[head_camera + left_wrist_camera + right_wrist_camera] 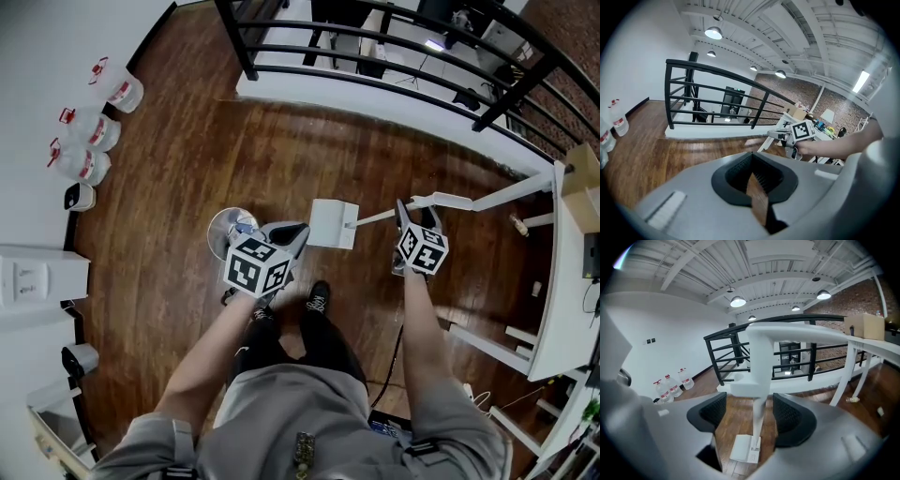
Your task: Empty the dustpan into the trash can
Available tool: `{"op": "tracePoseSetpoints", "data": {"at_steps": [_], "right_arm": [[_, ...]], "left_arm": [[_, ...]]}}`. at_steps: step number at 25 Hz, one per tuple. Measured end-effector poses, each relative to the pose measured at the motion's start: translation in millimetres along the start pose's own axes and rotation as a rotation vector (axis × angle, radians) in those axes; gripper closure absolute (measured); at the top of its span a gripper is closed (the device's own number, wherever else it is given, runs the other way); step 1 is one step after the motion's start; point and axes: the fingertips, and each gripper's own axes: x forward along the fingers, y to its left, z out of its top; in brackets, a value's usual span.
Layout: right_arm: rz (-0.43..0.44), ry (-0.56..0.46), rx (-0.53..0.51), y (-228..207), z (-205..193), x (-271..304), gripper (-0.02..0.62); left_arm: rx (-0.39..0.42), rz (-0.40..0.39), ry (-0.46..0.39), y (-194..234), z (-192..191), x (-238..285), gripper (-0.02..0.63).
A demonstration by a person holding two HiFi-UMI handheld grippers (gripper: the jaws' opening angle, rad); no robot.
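Fingers (790, 417) of the right gripper (417, 223) stand wide apart astride the white dustpan (757, 363) handle, with the pads clear of it on both sides and nothing gripped. Left gripper (752, 174) fingers are closed together and empty, near the trash can (228, 230), which they partly cover in the head view. Dustpan's pan rests on the wooden floor (178, 159) just beside the can, to its right in the head view, well short of the floor's railed edge. Judged step: take hold of the handle. To do it well, centre the pole between the pads, close squarely, lift with the pan level, and bring its lip over the can's rim before tipping. Pan contents cannot be made out.
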Motion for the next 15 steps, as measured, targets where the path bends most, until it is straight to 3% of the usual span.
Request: {"op": "tracePoseSetpoints", "data": {"at_steps": [4,7,11,13,15], "right_arm": [[-0.013,0.091,0.017,23,-40,-26,0.315],[0.097,0.131,-0.023,86,-54,-41,0.412],[0.262,0.037,-0.036,183,-16,-54,0.55],[0.343,-0.034,-0.057,233,14,-65,0.594],[0.42,-0.102,-0.07,277,44,-79,0.595]], "left_arm": [[-0.023,0.029,-0.041,17,0,-26,0.601],[-0.048,0.053,-0.081,31,1,-55,0.601],[-0.055,0.088,-0.161,49,11,-100,0.601],[-0.06,0.102,-0.197,56,12,-126,0.601],[-0.062,0.115,-0.234,60,14,-153,0.601]]}}
